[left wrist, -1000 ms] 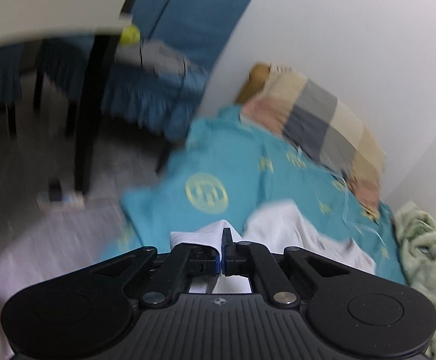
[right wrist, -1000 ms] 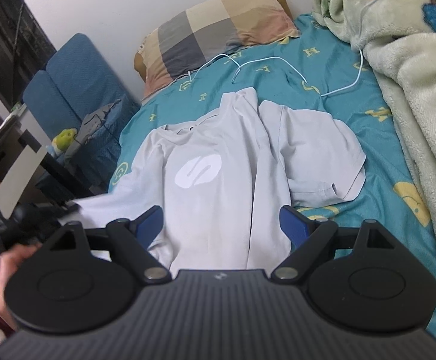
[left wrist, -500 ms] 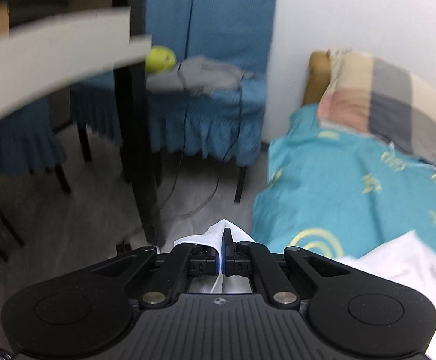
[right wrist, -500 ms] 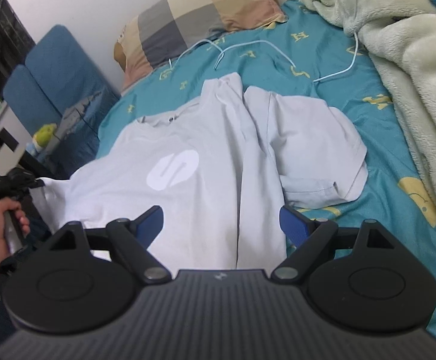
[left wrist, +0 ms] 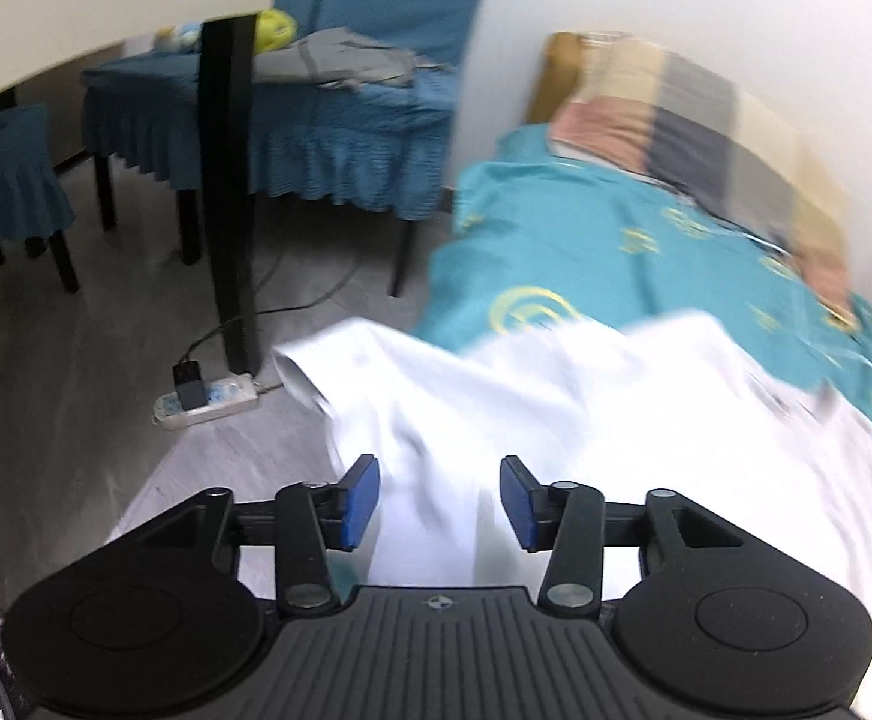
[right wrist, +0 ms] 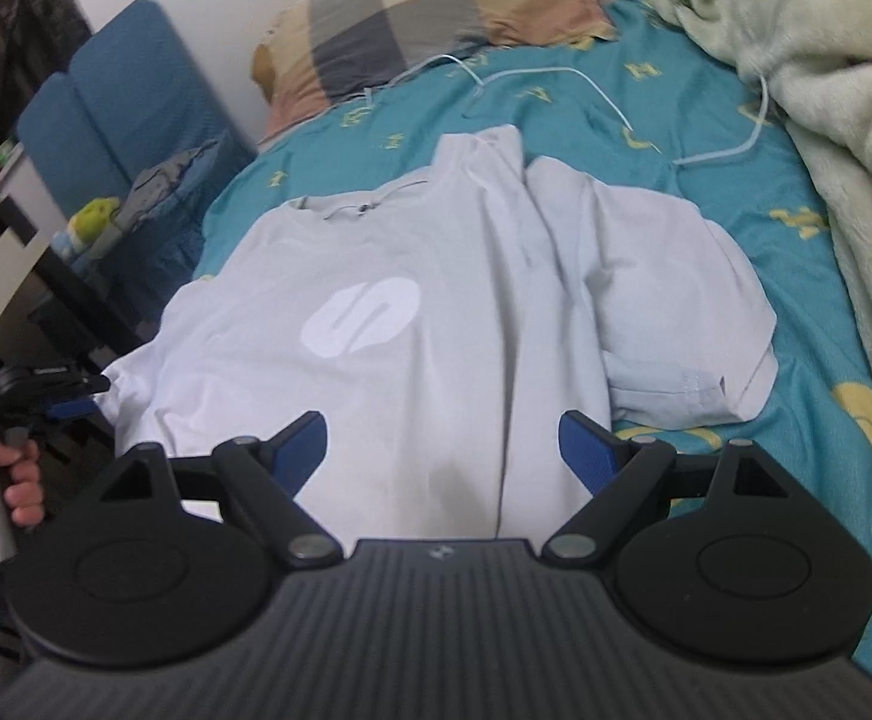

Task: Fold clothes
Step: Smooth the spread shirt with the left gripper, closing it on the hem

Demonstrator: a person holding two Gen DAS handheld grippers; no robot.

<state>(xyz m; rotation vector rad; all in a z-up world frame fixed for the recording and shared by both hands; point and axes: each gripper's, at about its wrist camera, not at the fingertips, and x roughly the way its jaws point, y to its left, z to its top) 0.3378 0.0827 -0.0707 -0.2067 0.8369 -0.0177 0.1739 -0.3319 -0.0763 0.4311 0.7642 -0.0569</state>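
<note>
On the bed (right wrist: 664, 138) with the teal sheet, my pale grey T-shirt (right wrist: 424, 276) lies front up, its white oval logo (right wrist: 361, 315) facing me and its collar toward the checked pillow (right wrist: 424, 6). The sleeve on the side of the green blanket (right wrist: 826, 60) is doubled under in a loose bundle; the opposite sleeve (left wrist: 340, 372) hangs past the bed's edge above the floor. My left claw (left wrist: 439, 501) is opening over that hanging side, white cloth lying between its blue pads (left wrist: 359, 501) but not pinched. My right claw (right wrist: 442, 450) stands wide above the hem, empty, the shirt's body just beyond it. My left hand (right wrist: 13, 480) grips its handle off the bed's edge, on the side away from the blanket.

The shirt looks thin, light and limp: I judge it will sag, crease and slide on the sheet, and offer no stiffness to push against. A long ridge runs down the shirt from the collar, so it needs flattening before any fold holds. I would take it at seams, where the cloth is doubled and thickest, at the sleeve cuff or shoulder on the hanging side and at the hem corner nearest my right claw. A pinch in the open middle would likely gather only one layer. White hangers (right wrist: 556, 75) lie on the sheet between shirt and pillow, clear of the cloth.
</note>
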